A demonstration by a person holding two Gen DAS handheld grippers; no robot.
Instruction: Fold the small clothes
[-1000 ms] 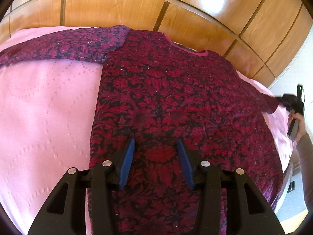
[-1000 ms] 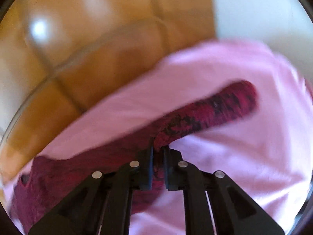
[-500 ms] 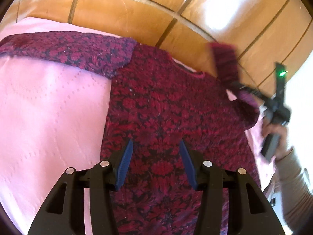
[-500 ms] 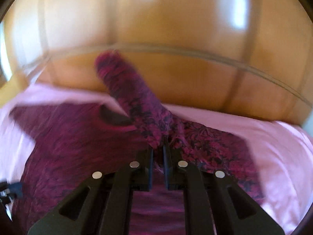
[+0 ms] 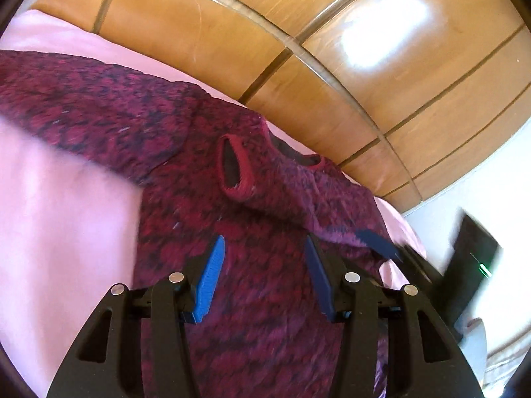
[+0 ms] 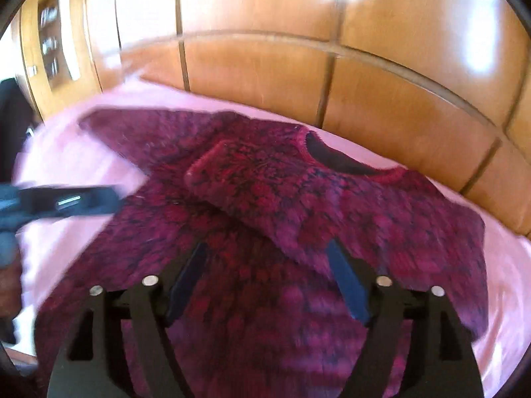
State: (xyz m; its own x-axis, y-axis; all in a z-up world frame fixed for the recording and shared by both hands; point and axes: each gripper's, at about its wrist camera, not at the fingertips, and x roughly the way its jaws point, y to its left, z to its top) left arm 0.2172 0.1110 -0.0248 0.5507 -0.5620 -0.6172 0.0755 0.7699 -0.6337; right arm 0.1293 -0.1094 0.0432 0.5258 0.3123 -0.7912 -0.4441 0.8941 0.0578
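The dark red patterned knit sweater [image 5: 252, 265] lies flat on the pink quilted bedcover [image 5: 59, 219]. One sleeve [image 6: 252, 192] is folded across the chest. The other sleeve [image 5: 83, 109] extends leftward, nearer the left gripper [image 5: 264, 278]. Both it and the right gripper [image 6: 268, 282] have wide, empty jaws.

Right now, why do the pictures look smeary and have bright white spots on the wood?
Left wrist view: window glare makes white patches on the shiny headboard, and the sweater is blurred. Right wrist view: blurrier still; the folded sleeve and left gripper streak, and the fisheye bends the headboard lines.
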